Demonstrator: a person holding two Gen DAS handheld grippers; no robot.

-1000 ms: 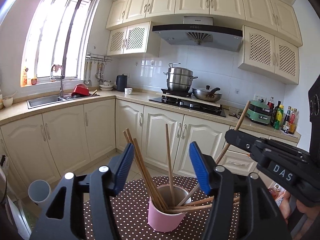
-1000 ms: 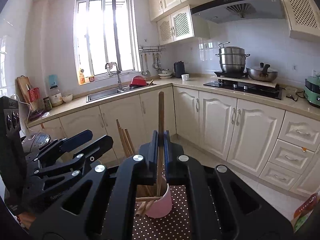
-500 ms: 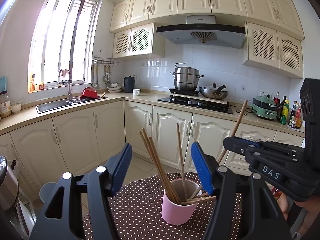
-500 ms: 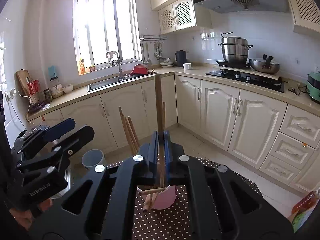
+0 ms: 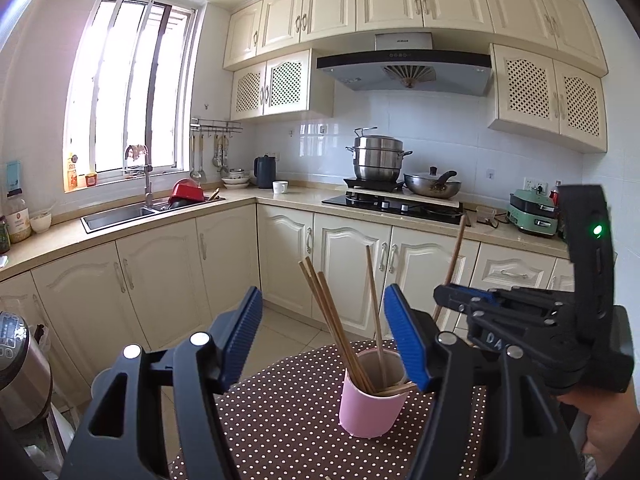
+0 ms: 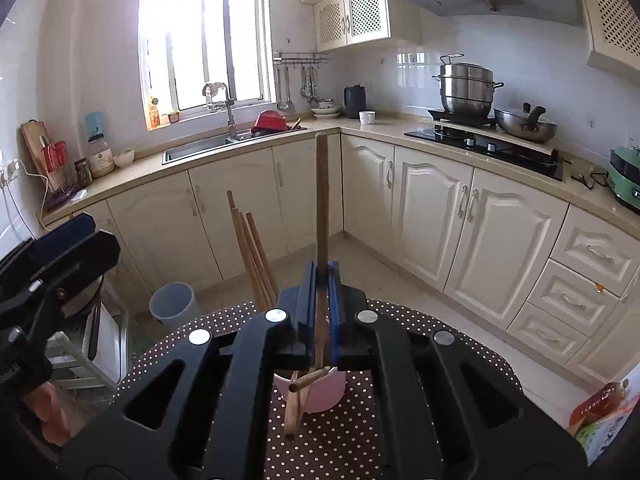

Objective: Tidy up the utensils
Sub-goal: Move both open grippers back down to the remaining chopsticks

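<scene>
A pink cup stands on the brown polka-dot table with several wooden chopsticks leaning in it. My left gripper is open, its blue pads apart, a little back from the cup with nothing between them. My right gripper is shut on one upright wooden chopstick, just above the pink cup. In the left wrist view the right gripper hangs at the right with that chopstick rising from it. The chopstick's lower end is hidden behind the jaws.
Cream kitchen cabinets and a counter with a sink run behind the table. A grey bin stands on the floor beyond the table's far edge. A rice cooker sits at the left. A hand holds the right gripper.
The left gripper has drawn back from the cup and swung, so the cup sits more to the right. The right gripper with its chopstick has sunk slightly toward the cup.
</scene>
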